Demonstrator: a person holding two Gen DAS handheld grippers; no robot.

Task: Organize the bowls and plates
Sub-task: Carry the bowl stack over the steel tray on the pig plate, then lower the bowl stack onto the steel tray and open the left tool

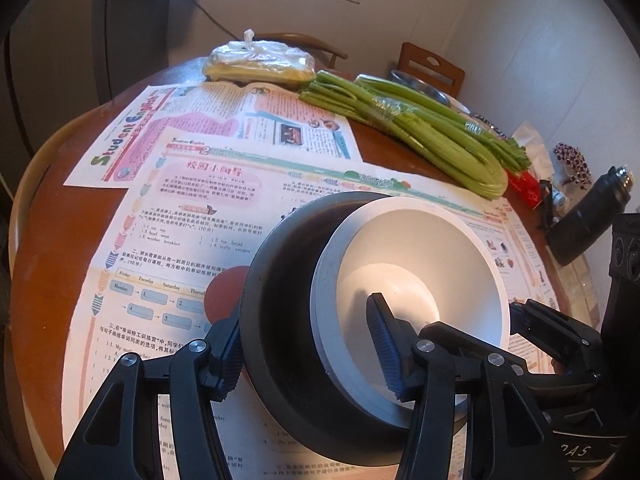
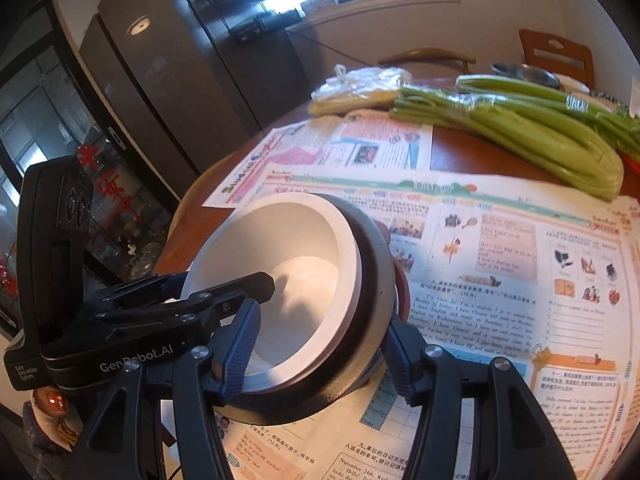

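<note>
Nested bowls gripped from both sides

The white ceramic bowl, nested in the dark grey bowl on the newspaper-covered round table, was pinched by left gripper and right gripper; a level, coordinated lift was judged next.

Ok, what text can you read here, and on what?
"Student English": far newspaper masthead.
"Friday", "Saturday": near newspaper.
"GenRobot.AI": left gripper body.
"Data Acquisition System": same body, lower corner.
Chinese body text on both papers: too small to read.
Letters on right gripper body: partly cut off, unreadable.
</note>
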